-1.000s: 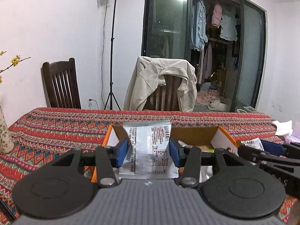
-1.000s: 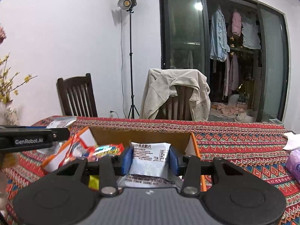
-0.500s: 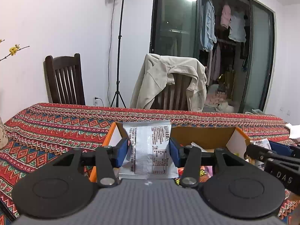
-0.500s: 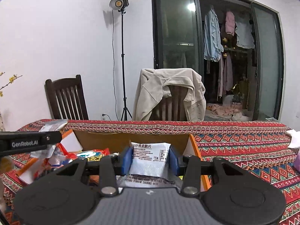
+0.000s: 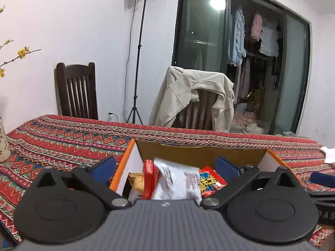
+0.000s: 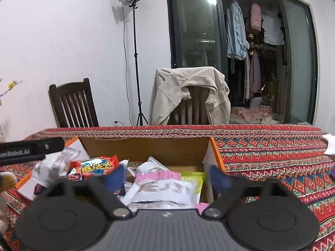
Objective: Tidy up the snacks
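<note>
Now both fingers (image 5: 104,165) wide, nothing held.

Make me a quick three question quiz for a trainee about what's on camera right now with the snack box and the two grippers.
1. True or false: the left gripper grips a snack packet.
2. Where does the silver packet lie?
A. on the tablecloth
B. in the cardboard box
C. on a chair
3. Fill in: the right gripper is ____.

Key: 1 false; 2 B; 3 open.
</note>
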`<state>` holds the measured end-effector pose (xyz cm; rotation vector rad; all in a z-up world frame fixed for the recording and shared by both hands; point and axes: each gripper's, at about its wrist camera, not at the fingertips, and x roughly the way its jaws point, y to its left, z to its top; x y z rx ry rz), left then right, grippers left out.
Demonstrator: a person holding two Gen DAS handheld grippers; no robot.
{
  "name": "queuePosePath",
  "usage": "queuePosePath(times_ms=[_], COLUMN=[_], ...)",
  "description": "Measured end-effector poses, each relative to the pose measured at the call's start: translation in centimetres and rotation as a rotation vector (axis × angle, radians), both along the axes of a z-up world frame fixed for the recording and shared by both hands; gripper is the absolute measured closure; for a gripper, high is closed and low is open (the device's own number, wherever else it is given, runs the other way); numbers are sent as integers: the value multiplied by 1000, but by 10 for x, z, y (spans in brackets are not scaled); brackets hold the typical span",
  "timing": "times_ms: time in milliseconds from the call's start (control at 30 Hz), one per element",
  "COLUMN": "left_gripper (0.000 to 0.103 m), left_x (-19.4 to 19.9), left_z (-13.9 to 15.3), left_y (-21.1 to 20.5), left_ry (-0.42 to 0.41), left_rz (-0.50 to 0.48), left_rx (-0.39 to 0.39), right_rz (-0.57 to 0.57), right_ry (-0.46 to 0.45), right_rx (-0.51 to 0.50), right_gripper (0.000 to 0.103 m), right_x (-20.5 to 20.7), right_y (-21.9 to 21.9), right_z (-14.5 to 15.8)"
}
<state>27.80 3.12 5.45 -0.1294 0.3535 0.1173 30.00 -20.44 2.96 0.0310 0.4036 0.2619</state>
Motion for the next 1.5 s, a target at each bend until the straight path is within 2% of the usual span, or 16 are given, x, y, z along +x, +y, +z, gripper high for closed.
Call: queuePosePath(times_ms=[267,467,667,833,1067,1500], left_gripper=[0,0,0,0,0,0], left_x=[-2,-11,-37,-68,-124,-194], left_z=[3,14,39,50,38,-3], left_y=[-1,-4,-3,-3,-7,-11], left_ry=[-17,-35,-81,-80,-68,18], left_rz=[-7,-5,-27,-74,-89,-105], left_rx=[-3,-3,-26,-35,-13,5], right_rz=[0,-2,-1,10,30,67], right_ry=[-8,-29,-60,-77,-85,-13], right_rx=[-1,4,-8,-26,-42,-51], right_gripper=[0,0,0,0,0,0], right_x=[-3,-11,-34,-64,-113,-193], right_y=[-1,-4,-7,-13,-25,-39], right_z=[0,10,30,41,42,11])
